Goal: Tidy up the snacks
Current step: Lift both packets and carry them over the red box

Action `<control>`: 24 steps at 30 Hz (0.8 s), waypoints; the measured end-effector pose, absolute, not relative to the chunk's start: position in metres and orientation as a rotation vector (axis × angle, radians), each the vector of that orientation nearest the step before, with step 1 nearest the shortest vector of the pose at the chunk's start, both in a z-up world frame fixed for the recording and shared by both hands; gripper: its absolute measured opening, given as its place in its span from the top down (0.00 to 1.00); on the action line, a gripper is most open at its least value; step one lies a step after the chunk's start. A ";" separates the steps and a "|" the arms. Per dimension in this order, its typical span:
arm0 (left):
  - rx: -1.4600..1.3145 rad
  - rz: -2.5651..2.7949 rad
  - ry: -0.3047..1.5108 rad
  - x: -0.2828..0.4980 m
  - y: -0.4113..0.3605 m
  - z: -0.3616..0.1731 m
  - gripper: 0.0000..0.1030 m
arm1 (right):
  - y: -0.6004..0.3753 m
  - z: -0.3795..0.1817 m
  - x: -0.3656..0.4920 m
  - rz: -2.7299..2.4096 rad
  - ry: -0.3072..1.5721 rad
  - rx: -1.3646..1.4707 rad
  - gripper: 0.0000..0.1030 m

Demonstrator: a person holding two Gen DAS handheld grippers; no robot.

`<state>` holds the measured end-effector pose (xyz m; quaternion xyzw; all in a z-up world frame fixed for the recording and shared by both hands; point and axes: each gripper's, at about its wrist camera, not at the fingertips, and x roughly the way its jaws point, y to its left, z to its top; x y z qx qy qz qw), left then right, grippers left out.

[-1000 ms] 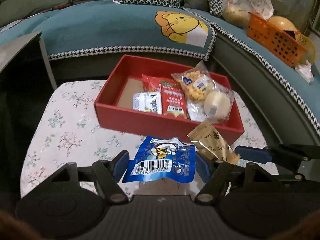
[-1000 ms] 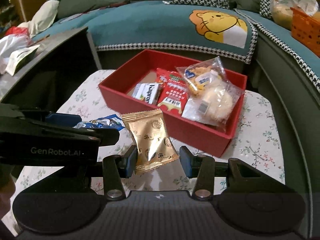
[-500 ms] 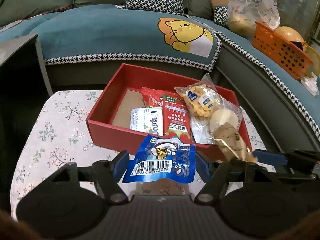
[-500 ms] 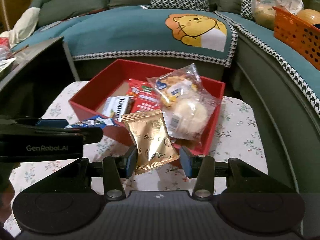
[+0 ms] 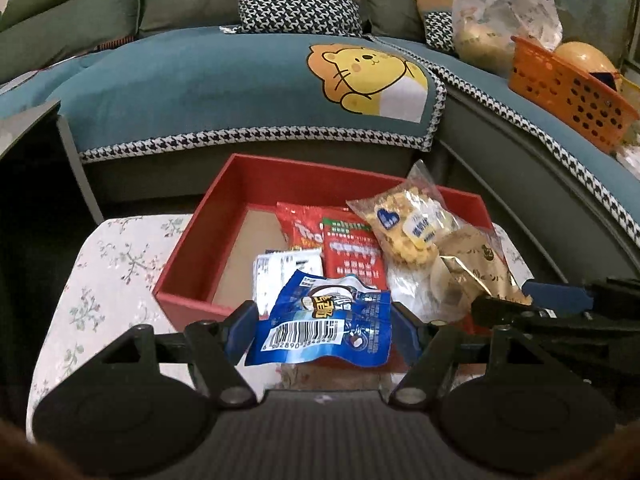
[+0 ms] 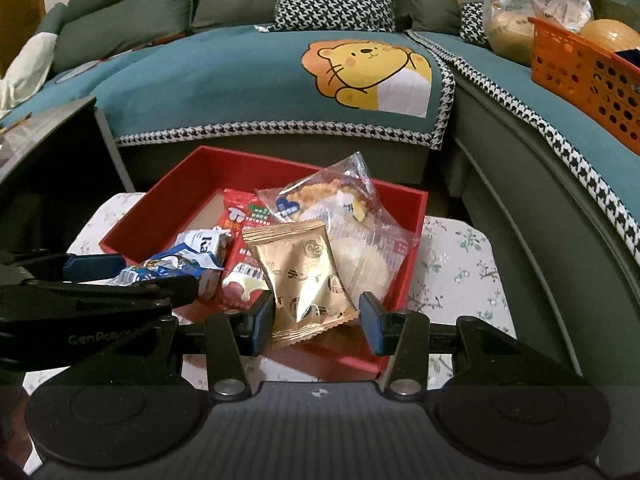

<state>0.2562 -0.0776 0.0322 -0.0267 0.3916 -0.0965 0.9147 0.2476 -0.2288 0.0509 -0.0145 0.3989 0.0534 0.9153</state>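
Both grippers have carried their packets from above the floral tablecloth (image 5: pixel 100 280) to above the red box (image 5: pixel 192 264). Left gripper (image 5: pixel 324 328) clamps the blue snack packet (image 5: pixel 324 326) across its width, over the box's near wall at 6 o'clock. Right gripper (image 6: pixel 318 318) pinches the gold packet (image 6: pixel 304 280), hanging above the box's 5 o'clock corner. Inside lie a red packet (image 5: pixel 352 250), a clear bag of snacks (image 5: pixel 408 220) and a small white packet (image 5: pixel 280 268). At 12 o'clock stands the sofa (image 5: pixel 200 88).

You are in a home living room. A corner sofa (image 5: pixel 248 80) with a lion-print cover (image 5: pixel 372 76) wraps around a small table under a floral cloth (image 5: pixel 100 280).
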 end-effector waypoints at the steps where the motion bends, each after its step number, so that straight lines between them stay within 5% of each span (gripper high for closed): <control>1: -0.054 -0.196 0.804 0.259 -0.078 0.032 0.24 | -0.229 0.051 0.251 0.109 0.819 -0.030 0.48; 24: -0.044 -0.148 0.804 0.323 -0.085 0.005 0.24 | -0.232 0.023 0.305 0.089 0.778 -0.009 0.48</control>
